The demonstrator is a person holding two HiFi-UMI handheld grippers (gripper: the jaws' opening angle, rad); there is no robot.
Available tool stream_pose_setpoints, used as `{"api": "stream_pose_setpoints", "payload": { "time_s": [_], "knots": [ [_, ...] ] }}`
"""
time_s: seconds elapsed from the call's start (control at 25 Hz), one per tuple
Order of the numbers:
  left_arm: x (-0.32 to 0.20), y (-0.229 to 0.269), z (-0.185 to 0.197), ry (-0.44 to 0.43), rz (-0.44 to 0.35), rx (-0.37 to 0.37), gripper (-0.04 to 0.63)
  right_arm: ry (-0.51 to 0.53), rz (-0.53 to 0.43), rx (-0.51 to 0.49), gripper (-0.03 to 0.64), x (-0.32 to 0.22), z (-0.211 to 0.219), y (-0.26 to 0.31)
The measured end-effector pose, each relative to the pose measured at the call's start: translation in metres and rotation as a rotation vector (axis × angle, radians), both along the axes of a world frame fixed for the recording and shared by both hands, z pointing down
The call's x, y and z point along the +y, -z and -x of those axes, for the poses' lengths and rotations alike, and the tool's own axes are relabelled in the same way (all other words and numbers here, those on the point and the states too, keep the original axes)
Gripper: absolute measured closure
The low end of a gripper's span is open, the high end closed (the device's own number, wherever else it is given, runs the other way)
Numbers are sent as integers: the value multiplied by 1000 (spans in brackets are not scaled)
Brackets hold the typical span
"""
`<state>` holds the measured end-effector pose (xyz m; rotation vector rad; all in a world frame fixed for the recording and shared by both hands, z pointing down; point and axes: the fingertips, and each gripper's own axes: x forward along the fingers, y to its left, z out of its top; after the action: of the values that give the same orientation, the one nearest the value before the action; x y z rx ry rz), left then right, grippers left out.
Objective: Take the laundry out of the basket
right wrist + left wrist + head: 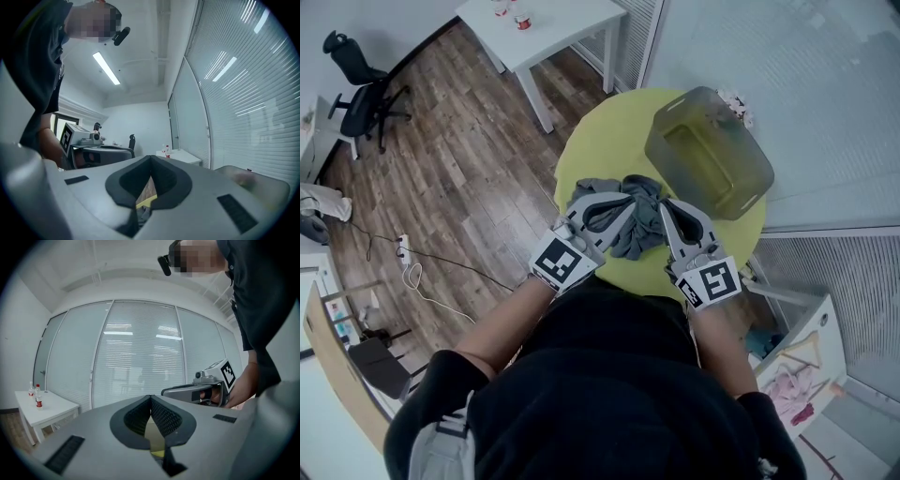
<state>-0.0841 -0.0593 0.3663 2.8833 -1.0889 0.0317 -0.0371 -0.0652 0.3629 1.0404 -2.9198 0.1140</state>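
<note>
Wood floor, white table, office chair

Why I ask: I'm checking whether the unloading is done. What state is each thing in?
Translucent olive-green plastic basket: upright on the table, no laundry visible inside.
Crumpled grey laundry: heaped on the round yellow-green table, outside the basket, not gripped.
Left gripper: shut, nothing between its jaws.
Right gripper: shut, nothing between its jaws.

The round yellow-green table bears a see-through basket at its far right edge and crumpled grey laundry near its near edge.
</note>
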Motion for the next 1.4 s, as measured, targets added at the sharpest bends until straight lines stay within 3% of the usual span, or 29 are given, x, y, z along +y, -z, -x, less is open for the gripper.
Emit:
{"api": "stream_pose_setpoints", "payload": {
  "time_s": [0.2,0.68,0.88,1.2,1.4],
  "knots": [
    [4,-1,-2,-15,-9,-50,584,4,-13,-3,594,6,-1,3],
    [3,4,-16,-30,-15,-54,584,2,-28,-22,594,7,-11,11],
    [2,1,-20,-14,-4,-11,584,-1,-24,-16,594,6,-16,9],
    [1,-1,-23,-7,-1,-7,584,-1,-18,-13,594,7,-22,8],
    [2,-2,-23,-24,-8,-59,584,4,-13,-8,594,9,-22,5]
  ]
}}
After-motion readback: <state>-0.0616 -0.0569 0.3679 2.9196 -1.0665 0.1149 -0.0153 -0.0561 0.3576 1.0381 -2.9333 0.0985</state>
